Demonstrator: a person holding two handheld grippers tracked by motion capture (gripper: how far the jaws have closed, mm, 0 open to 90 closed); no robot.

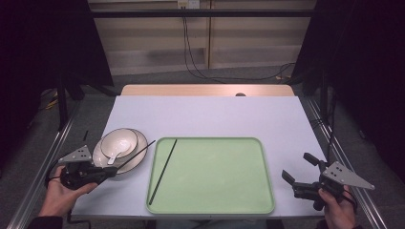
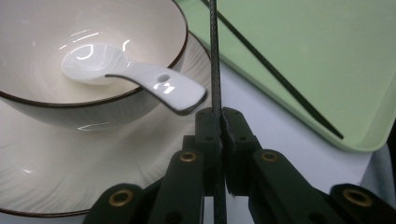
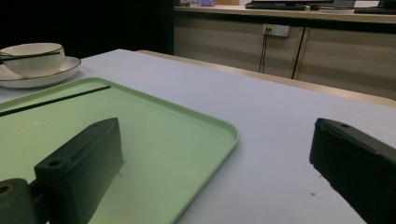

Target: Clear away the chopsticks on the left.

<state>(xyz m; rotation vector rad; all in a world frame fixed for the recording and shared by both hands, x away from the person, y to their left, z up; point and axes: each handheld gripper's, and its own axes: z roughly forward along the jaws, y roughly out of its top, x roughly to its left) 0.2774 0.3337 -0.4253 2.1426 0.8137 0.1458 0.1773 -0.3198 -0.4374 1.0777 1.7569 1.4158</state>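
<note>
On the desk a green tray is seen, one black chopstick lying in it. A second chopstick is clamped by the left gripper beside the bowl; its far tip is cut off in the left gripper view. The right gripper is held with jaws wide apart, empty.

White spoon in bowl on plate, green tray, black cables behind table

Plate cropped (bottom, left)
</note>
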